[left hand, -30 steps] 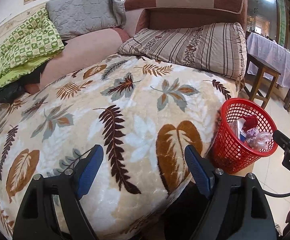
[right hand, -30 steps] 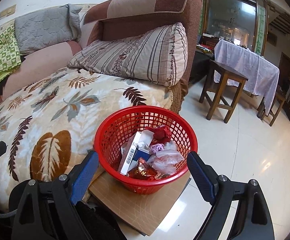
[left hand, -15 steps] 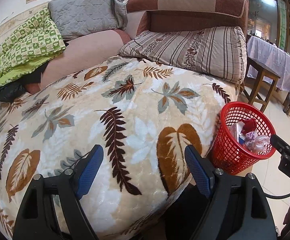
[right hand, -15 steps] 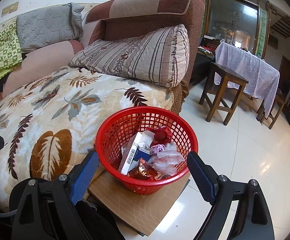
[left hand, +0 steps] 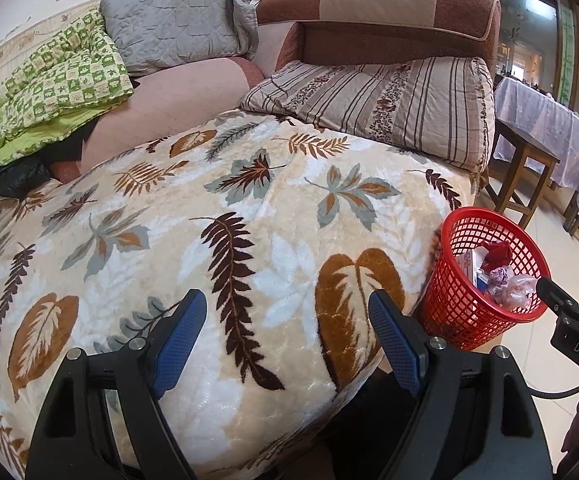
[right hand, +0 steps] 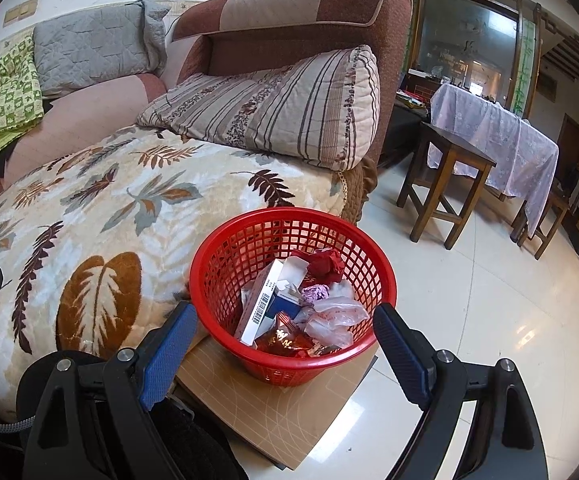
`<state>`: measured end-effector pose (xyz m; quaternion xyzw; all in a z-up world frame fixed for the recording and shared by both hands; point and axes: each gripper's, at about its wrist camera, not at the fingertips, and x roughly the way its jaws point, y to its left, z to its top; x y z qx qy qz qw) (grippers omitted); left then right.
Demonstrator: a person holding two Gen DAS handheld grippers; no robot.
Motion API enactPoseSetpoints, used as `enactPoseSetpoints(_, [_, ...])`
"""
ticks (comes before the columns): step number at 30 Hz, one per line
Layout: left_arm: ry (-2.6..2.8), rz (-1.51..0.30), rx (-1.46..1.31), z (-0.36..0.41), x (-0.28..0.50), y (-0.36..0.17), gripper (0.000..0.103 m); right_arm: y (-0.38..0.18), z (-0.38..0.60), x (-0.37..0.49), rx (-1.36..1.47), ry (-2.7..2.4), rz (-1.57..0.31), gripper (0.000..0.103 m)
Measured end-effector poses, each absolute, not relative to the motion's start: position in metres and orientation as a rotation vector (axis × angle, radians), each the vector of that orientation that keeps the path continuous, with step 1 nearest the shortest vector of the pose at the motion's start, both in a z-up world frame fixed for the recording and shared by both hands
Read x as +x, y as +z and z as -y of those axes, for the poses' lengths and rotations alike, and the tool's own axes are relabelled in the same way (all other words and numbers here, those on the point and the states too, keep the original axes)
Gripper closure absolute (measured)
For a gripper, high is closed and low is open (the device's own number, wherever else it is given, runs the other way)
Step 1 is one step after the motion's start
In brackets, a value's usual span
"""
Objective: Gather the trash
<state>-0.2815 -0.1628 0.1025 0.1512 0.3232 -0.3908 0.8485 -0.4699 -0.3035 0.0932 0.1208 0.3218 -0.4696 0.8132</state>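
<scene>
Both grippers empty, jaws apart, near red basket (right hand: pixel 289 280) of trash.

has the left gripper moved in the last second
Yes. In the left wrist view the red basket and striped pillow sit lower and further left, so the open left gripper is tilting up-right.

Upright red mesh basket (right hand: pixel 292 300) of crumpled wrappers (right hand: pixel 331 316) and cartons (right hand: pixel 263 304), beside the sofa.

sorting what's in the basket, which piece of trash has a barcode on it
The white carton, standing tilted at the left inside the red basket, shows a barcode on its side. The crumpled red wrapper and clear plastic bag show none.
</scene>
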Motion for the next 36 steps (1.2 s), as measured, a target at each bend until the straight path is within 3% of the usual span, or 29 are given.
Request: enactPoseSetpoints(36, [-0.82, -0.69, 0.303, 0.1614, -0.2778, 0.0993, 0.021, 0.083, 0.3048, -0.4724, 0.269, -1.006, -0.705, 0.011])
